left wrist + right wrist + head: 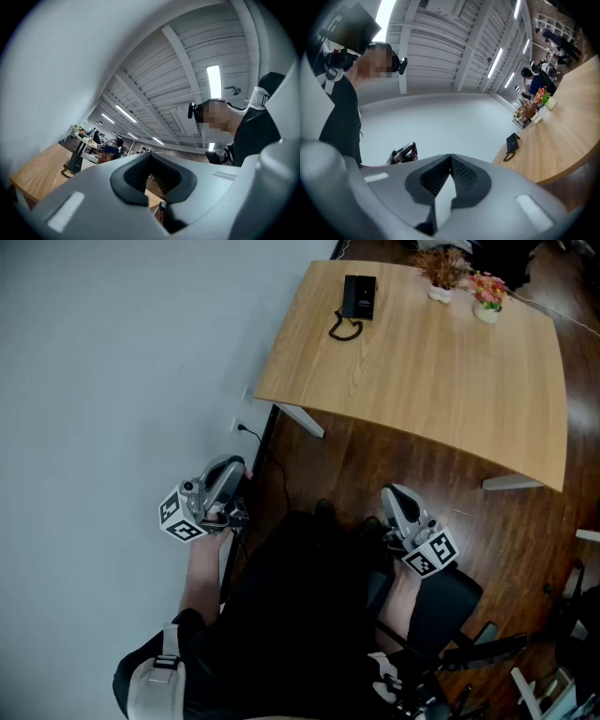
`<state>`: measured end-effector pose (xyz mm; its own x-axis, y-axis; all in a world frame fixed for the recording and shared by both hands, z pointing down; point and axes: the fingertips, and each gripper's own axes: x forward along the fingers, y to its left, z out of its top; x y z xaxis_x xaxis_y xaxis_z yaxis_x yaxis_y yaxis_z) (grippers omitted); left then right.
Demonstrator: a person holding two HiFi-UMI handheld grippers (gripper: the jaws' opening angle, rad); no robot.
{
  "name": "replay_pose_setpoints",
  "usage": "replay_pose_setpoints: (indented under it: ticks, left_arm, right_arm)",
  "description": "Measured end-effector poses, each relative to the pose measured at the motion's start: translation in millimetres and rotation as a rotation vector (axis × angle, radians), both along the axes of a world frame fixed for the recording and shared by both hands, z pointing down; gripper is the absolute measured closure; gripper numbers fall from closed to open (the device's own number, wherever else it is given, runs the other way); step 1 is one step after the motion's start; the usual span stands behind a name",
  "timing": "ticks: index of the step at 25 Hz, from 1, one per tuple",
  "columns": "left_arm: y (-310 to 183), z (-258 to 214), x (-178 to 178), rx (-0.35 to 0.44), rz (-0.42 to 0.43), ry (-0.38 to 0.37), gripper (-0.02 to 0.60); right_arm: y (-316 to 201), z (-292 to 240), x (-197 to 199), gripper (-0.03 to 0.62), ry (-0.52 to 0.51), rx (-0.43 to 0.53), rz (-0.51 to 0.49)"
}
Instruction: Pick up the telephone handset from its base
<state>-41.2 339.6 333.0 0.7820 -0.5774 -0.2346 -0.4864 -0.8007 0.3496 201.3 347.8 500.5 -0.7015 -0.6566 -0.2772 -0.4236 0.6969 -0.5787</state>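
Both tools are held close to your body, well short of the table (450,381). L gripper (228,471): jaws pressed together, nothing btwn them. R gripper (395,495): same, jaws together, empty. Both tips tilt slightly up.

Phone (358,296) is far ahead of both tools, at the table's far corner by the wall (112,381), which runs along the L gripper's outer side. Handset (351,294) looks to be lying on its base (366,298), but it's small in the head view. In the left gripper view the phone shows left of the jaws, and in the right gripper view right of them. Cord (345,329) curls on the phone's near side, toward you. Two pots (441,273) w/ flowers stand beyond the R gripper, right of the phone, apart from it.
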Motion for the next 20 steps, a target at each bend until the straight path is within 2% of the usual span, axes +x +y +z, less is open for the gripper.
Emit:
replay_pose_setpoints:
  ticks: [8, 12, 16, 20]
  left_arm:
    - [-10.2, -6.2, -16.8, 0.005, -0.117, -0.014, 0.58]
    - [-10.3, -8.3, -27.9, 0.008, -0.144, -0.012, 0.58]
    - [-18.4, 1.1, -28.3, -0.009, -0.115, 0.026, 0.58]
    - [-44.5, 21.7, -6.6, -0.06, -0.022, 0.07, 0.58]
  right_arm:
    - [-1.7, -10.7, 0.4, 0.591, -0.02, 0.042, 0.018]
    - [3.0, -12.4, 7.4, 0.591, -0.014, 0.046, 0.05]
    - [12.8, -14.1, 18.1, 0.588, 0.012, 0.046, 0.104]
    - [20.7, -1.5, 35.3, 0.586, 0.05, -0.01, 0.186]
